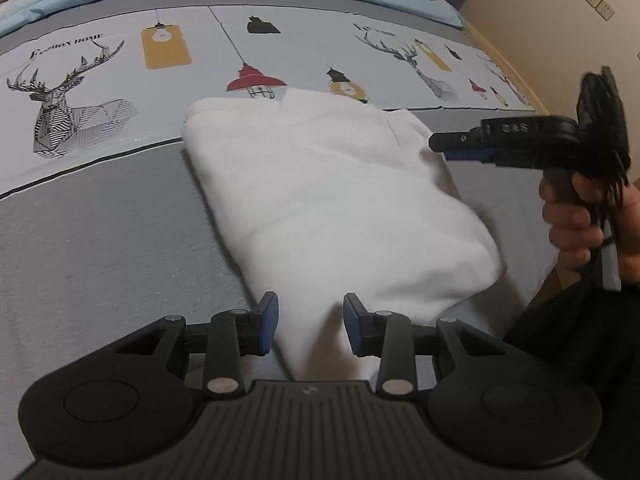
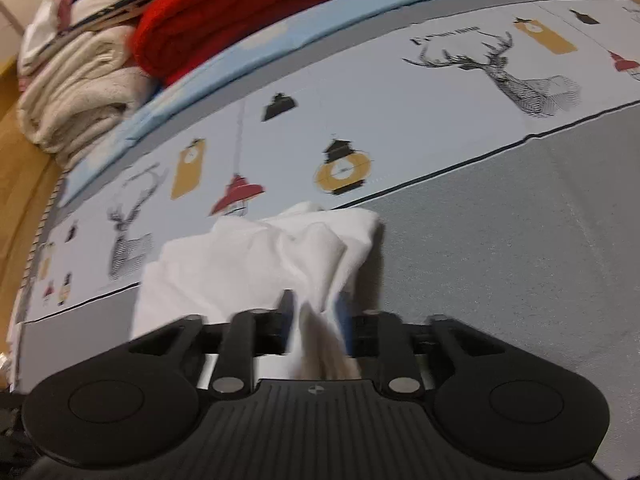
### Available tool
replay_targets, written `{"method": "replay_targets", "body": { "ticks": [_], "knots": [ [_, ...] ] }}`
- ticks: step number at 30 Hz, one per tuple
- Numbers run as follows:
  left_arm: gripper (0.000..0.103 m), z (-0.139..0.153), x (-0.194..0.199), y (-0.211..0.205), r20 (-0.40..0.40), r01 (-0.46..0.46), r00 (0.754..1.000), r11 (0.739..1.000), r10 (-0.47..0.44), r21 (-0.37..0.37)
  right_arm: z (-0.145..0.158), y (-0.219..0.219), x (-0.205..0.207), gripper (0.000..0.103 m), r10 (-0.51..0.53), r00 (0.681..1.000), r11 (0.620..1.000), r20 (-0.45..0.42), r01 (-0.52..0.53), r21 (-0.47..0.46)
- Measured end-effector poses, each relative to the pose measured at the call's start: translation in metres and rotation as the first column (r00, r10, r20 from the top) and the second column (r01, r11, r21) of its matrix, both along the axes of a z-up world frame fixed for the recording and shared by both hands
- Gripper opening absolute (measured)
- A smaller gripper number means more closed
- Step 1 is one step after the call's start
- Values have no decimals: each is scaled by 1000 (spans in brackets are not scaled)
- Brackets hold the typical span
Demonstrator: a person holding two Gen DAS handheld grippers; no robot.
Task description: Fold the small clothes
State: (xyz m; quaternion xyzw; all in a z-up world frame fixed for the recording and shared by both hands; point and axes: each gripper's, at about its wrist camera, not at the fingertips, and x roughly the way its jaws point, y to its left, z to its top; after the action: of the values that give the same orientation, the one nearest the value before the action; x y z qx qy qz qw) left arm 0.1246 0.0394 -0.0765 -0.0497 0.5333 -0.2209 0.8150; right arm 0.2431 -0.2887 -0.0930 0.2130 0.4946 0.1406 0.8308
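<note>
- Left wrist view: the white garment (image 1: 332, 196) lies folded into a long pad on the bedspread (image 1: 100, 220), near end between the left gripper (image 1: 311, 322) pads, which stand apart with the cloth between them, unpinched. It looks light, soft and limp; I judge corners and hems the best holds
- The right gripper (image 1: 440, 142) hangs at the cloth's right edge, in a hand (image 1: 576, 220); its jaws cannot be read here
- Right wrist view: the right gripper (image 2: 316, 320) has a gathered white fold between its blurred pads; whether it pinches I cannot tell
- Printed grey bedspread; red blanket (image 2: 232, 12) and cream towels (image 2: 76, 92) stacked far left
</note>
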Motion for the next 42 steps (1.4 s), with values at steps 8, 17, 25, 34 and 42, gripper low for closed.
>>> {"method": "replay_targets", "body": {
  "ticks": [8,17,25,34,42],
  "knots": [
    [45,-34,3,-24,-91,64,995,983,-49,173,-21,5,-22,47,235,960,970,-149,-242,-33],
    [76,-25,17,-20,-72,-16,997,994,23,104,-12,7,-29,56,238,966,963,-100,-248,-106],
    [81,-45,52,20,-176,-315,937,947,302,-54,-21,4,-1,56,52,985,998,-167,-55,-13],
    [71,-64,73,1,-201,-347,926,930,320,-119,-40,23,11,48,20,971,999,-237,-25,-19],
    [29,-25,79,10,-12,-305,952,947,305,-104,-21,37,18,22,26,995,1000,-95,-25,16]
  ]
}}
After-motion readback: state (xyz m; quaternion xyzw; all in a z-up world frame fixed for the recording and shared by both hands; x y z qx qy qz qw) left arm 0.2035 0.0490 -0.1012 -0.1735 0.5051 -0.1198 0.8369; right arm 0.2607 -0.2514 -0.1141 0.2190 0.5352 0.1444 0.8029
